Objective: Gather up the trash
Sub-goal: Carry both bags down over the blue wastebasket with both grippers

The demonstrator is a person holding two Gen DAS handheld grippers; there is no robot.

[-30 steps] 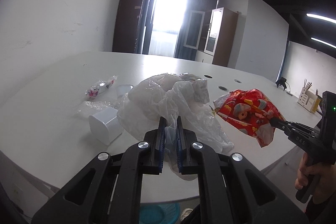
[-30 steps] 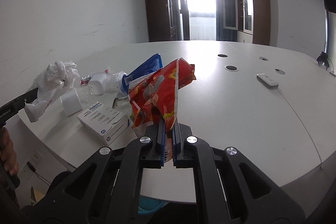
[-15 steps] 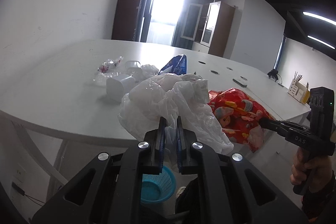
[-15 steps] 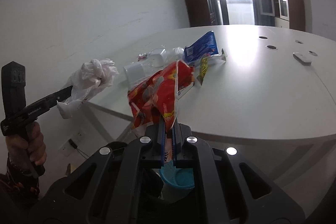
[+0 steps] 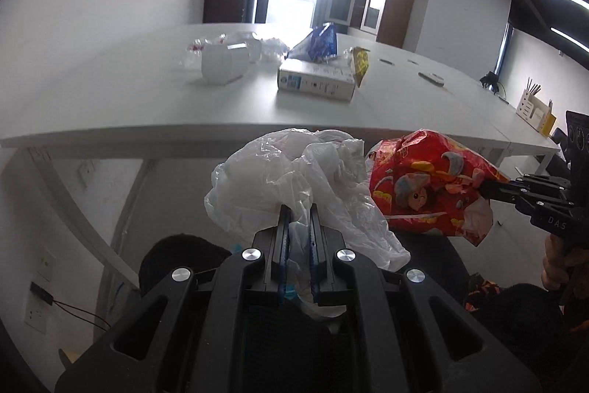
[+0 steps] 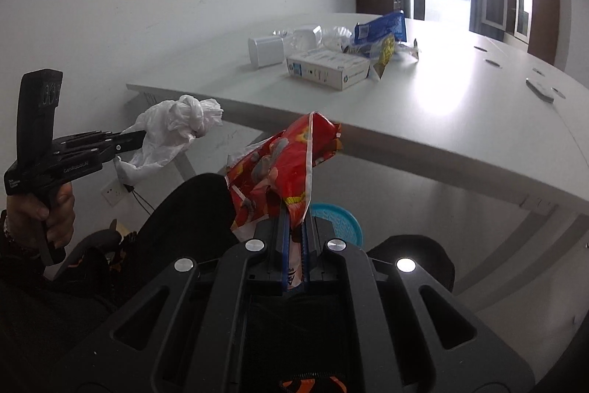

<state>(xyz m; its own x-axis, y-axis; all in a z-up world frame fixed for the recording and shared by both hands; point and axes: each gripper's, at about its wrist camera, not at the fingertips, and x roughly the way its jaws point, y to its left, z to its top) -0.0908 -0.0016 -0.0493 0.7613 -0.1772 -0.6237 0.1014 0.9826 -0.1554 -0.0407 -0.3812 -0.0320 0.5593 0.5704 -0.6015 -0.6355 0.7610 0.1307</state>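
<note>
While the left claw (image 5: 297,234) pinches the crumpled white plastic bag (image 5: 294,179) and the right claw (image 6: 294,234) pinches the red snack wrapper (image 6: 283,168), the turquoise basket (image 6: 340,221) lies below the desk (image 6: 460,120), nearer the right claw.
</note>
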